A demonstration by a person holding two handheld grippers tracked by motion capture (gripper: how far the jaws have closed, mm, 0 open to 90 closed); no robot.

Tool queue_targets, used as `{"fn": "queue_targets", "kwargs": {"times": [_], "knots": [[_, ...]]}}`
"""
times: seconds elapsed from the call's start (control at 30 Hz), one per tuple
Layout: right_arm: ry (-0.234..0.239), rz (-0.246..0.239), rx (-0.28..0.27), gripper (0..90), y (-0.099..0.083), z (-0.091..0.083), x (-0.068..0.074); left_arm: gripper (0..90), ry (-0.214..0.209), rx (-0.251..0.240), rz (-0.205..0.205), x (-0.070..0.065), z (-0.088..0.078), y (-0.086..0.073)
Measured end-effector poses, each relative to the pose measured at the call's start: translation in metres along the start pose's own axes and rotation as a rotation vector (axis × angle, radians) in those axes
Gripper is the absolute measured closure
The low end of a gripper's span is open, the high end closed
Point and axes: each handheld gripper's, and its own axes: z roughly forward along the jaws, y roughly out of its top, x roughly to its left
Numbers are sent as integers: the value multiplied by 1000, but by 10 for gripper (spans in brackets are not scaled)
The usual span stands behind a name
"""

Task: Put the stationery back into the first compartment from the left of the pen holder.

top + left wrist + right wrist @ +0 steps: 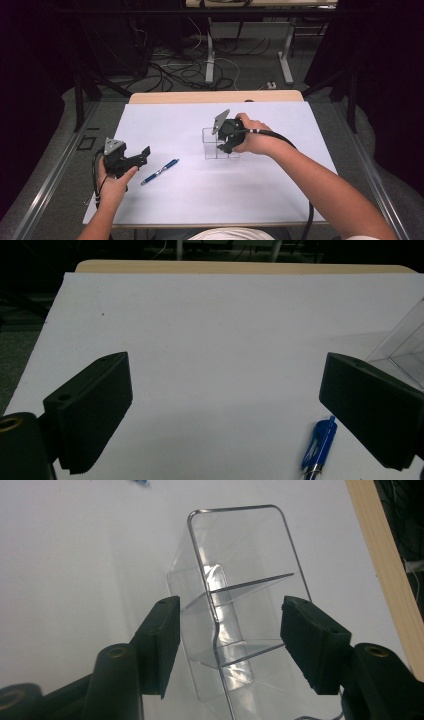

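Observation:
A clear plastic holder (212, 147) with inner dividers stands on the white board (200, 200) right of centre. My right gripper (224, 144) reaches it from the right. In the right gripper view the holder (240, 575) sits between the jaws of that gripper (230, 625), and both pads press its side walls. A blue pen (160, 171) lies on the board left of centre. My left gripper (145, 152) is held just left of the pen, its jaws wide apart with nothing between them. In the left gripper view that gripper (225, 375) has the pen (317, 447) low by its right jaw.
The board lies on a wooden table whose far edge (215, 96) shows beyond it. Table legs (210, 60) and loose cables (170, 70) are on the floor past the table. A corner of the clear holder (405, 347) is at the right edge of the left gripper view.

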Motion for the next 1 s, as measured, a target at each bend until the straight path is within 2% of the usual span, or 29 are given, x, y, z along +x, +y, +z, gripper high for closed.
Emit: {"fn": "queue_targets", "kwargs": {"times": [0.03,0.07,0.1,0.13,0.2,0.27,0.33,0.4,0.43,0.5,0.53,0.6,0.67,0.7,0.73,0.77,0.8,0.83,0.87,1.0], "knots": [[1,30,-15,397,-1,-2,0,66,0,2,-1,0,0,0],[1,30,-15,397,-1,-2,0,66,0,2,-1,0,0,0],[-3,55,-30,387,-3,-3,-1,66,-1,3,-2,0,0,0],[2,107,-66,375,-6,-7,-2,66,-2,4,-3,0,0,0],[0,129,-107,367,-8,-11,-2,66,-3,6,-1,0,0,0],[-5,148,-120,350,-8,-14,-1,66,-3,7,-1,-1,0,0],[-1,212,-154,309,-11,-20,-1,69,-5,9,3,-1,0,1],[-2,223,-168,314,-13,-22,-2,71,-7,8,4,-1,-1,2],[-5,213,-178,357,-16,-27,-2,72,-9,6,7,-1,-1,2],[-9,209,-170,357,-17,-28,-2,74,-10,8,9,-2,-1,2],[-17,237,-164,341,-20,-30,-3,76,-11,9,10,-2,-1,2],[-21,249,-179,321,-23,-30,-3,77,-15,7,11,-2,-1,3],[-26,282,-198,264,-27,-32,-2,78,-20,4,11,-2,-2,3],[-39,298,-216,231,-29,-33,-2,79,-22,6,12,-2,-2,4],[-48,340,-248,173,-34,-36,0,79,-24,5,13,-2,-2,4],[-48,340,-248,173,-34,-36,0,79,-28,4,16,-2,-2,5],[-64,379,-283,151,-40,-40,2,79,-31,7,18,-2,-2,5],[-64,379,-283,151,-40,-40,2,79,-32,12,21,-2,-2,5],[-90,395,-307,147,-46,-43,4,79,-32,12,23,-3,-2,5],[-126,433,-329,133,-56,-48,7,79,-40,24,29,-4,-2,6]]}}
